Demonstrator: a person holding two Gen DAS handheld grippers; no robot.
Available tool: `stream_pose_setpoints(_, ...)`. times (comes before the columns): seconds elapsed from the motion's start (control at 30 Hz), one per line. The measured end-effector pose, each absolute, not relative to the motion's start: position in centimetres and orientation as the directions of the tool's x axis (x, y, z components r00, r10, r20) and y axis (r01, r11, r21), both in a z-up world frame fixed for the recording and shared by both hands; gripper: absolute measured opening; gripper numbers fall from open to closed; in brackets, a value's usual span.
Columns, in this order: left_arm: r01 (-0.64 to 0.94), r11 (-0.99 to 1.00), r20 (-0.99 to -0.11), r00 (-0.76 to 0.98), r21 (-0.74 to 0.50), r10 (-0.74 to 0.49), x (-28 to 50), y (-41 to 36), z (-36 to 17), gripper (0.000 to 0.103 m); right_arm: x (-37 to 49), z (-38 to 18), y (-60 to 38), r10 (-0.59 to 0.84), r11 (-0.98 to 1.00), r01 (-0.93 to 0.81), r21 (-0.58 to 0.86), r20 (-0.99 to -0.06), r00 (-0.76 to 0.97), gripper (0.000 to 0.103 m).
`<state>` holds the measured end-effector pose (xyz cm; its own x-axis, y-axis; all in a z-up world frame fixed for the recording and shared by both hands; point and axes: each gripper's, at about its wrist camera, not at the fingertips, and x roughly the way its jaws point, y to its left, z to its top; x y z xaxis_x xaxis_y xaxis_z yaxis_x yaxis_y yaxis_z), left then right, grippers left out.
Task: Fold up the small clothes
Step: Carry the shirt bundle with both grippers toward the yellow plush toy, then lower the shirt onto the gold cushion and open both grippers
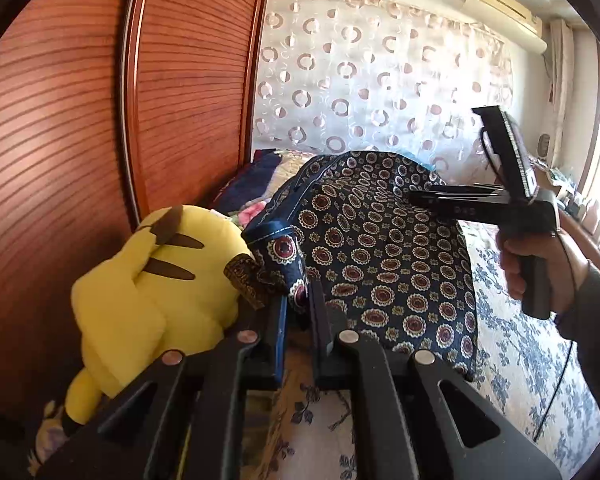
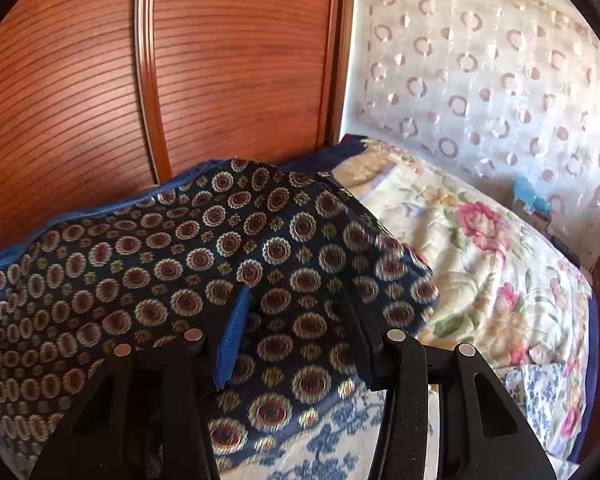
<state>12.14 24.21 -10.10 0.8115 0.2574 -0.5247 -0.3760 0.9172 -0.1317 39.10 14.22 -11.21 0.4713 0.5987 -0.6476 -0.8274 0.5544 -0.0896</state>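
1. Where a blue-floral bedsheet (image 1: 516,364) meets the ribbed wooden wardrobe (image 1: 60,120), the navy medallion garment (image 1: 384,248) hangs lifted.
2. Left gripper (image 1: 298,300) pinches its hem; right gripper (image 2: 296,320) spread apart.
3. Circle-patterned curtain (image 1: 360,72) behind; yellow plush (image 1: 152,280) beside.

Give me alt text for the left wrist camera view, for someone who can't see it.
The left gripper is shut on a corner of a dark blue patterned garment lifted over a floral bedspread. A yellow plush toy lies at left against a wooden wardrobe; at right a hand holds the right gripper above the cloth.
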Motion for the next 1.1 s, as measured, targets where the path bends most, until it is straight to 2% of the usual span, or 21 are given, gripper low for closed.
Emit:
stream_pose_setpoints(0.1, -0.384, 0.918, -0.516, 0.809, -0.098, 0.283, 11.4, 23.5, -9.6, 0.008, 37.7, -10.5, 13.1, 0.601, 0.56, -0.824, -0.092, -0.639, 0.48, 0.047)
stream_pose_setpoints(0.17, -0.381, 0.921, -0.513, 0.809, -0.085, 0.287, 11.0, 23.1, -9.2, 0.012, 36.8, -9.9, 12.0, 0.608, 0.571, -0.817, -0.074, -0.63, 0.482, 0.047)
stream_pose_setpoints(0.23, -0.369, 0.926, -0.507, 0.814, -0.074, 0.284, 10.5, 22.6, -8.8, 0.031, 35.6, -9.4, 10.8, 0.621, 0.573, -0.817, -0.059, -0.62, 0.48, 0.047)
stream_pose_setpoints(0.37, -0.341, 0.939, -0.489, 0.828, -0.047, 0.276, 9.8, 21.1, -8.0, 0.042, 33.0, -8.4, 7.9, 0.644, 0.579, -0.815, -0.031, -0.596, 0.48, 0.047)
stream_pose_setpoints(0.43, -0.318, 0.947, -0.477, 0.839, -0.044, 0.26, 9.4, 20.3, -7.5, 0.058, 31.6, -7.9, 6.5, 0.654, 0.582, -0.813, -0.022, -0.582, 0.484, 0.047)
stream_pose_setpoints(0.67, -0.256, 0.966, -0.464, 0.859, -0.024, 0.216, 8.7, 17.6, -6.6, 0.064, 28.2, -6.8, 1.8, 0.659, 0.605, -0.796, -0.01, -0.556, 0.507, 0.047)
stream_pose_setpoints(0.73, -0.242, 0.97, -0.463, 0.862, -0.02, 0.205, 8.7, 16.7, -6.5, 0.073, 27.2, -6.8, 0.4, 0.657, 0.614, -0.789, -0.007, -0.55, 0.516, 0.048)
stream_pose_setpoints(0.8, -0.21, 0.977, -0.464, 0.868, -0.019, 0.177, 8.7, 15.6, -6.6, 0.074, 26.2, -6.8, -1.0, 0.651, 0.626, -0.78, -0.003, -0.549, 0.525, 0.048)
stream_pose_setpoints(1.1, -0.089, 0.996, -0.491, 0.869, -0.026, 0.064, 8.9, 10.4, -7.4, 0.074, 23.2, -8.0, -8.2, 0.584, 0.713, -0.701, 0.004, -0.556, 0.591, 0.065)
